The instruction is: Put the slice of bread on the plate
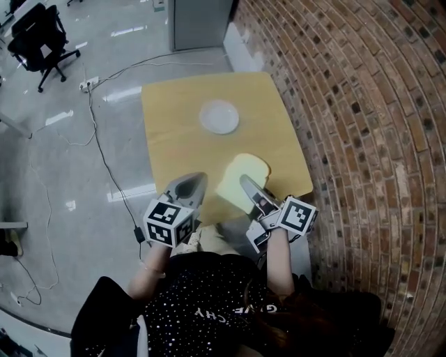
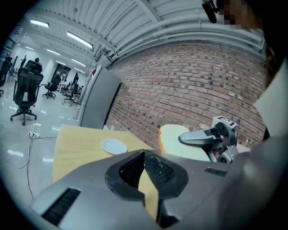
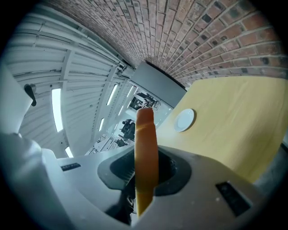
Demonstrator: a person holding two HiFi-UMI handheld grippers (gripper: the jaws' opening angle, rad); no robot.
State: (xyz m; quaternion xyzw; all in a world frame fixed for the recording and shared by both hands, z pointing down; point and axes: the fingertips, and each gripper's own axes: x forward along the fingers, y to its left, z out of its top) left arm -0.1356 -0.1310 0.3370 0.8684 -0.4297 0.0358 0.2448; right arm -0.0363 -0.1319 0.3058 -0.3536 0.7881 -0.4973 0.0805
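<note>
A pale slice of bread (image 1: 239, 176) hangs over the near part of the wooden table (image 1: 174, 143), and my right gripper (image 1: 245, 183) is shut on its near edge. In the right gripper view the slice (image 3: 146, 143) stands edge-on between the jaws. A small white plate (image 1: 219, 116) sits empty on the far half of the table, well beyond the bread. My left gripper (image 1: 197, 180) is shut with nothing in it, just left of the bread above the table's near edge. From the left gripper view I see the bread (image 2: 173, 136), the right gripper (image 2: 198, 137) and the plate (image 2: 113, 146).
A brick wall (image 1: 362, 104) runs close along the table's right side. On the shiny floor to the left lie cables and a power strip (image 1: 88, 85), with a black office chair (image 1: 38, 38) farther off. A grey cabinet (image 1: 202, 21) stands behind the table.
</note>
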